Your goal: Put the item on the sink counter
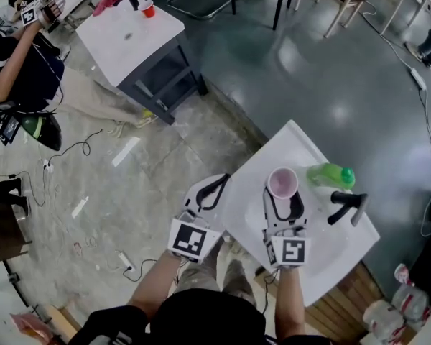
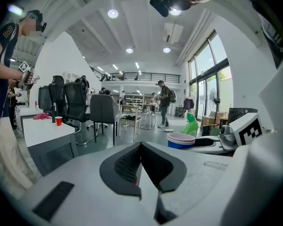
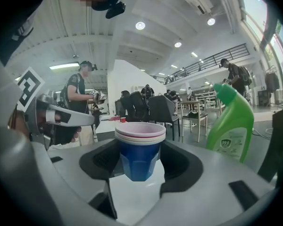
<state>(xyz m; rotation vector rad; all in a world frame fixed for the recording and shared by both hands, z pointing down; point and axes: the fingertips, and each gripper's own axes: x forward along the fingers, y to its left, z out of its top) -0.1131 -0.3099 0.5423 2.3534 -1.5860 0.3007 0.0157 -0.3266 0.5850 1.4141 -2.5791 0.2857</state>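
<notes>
As the right hand-held gripper (image 1: 283,194) clamps it, the cup stack (image 3: 139,147) stands upright.

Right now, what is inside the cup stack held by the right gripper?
The top cup looks empty, pale pink inside. The nested cups beneath it, down to the blue cup, have their insides covered.

Stack of plastic cups (image 3: 139,145): blue faceted body, pink and white rims.
Plastic bottle (image 3: 231,121) on the sink counter (image 1: 330,257): bright green with green cap, label white with green print.
Sink counter: plain white.
Faucet (image 1: 347,205) on the sink counter: matt black.
Left gripper (image 1: 214,190) and right gripper (image 1: 284,194): white shells, black ribbed jaw linings, black-on-white square markers.
Floor (image 1: 287,56) beyond the sink counter: glossy dark grey-blue.
</notes>
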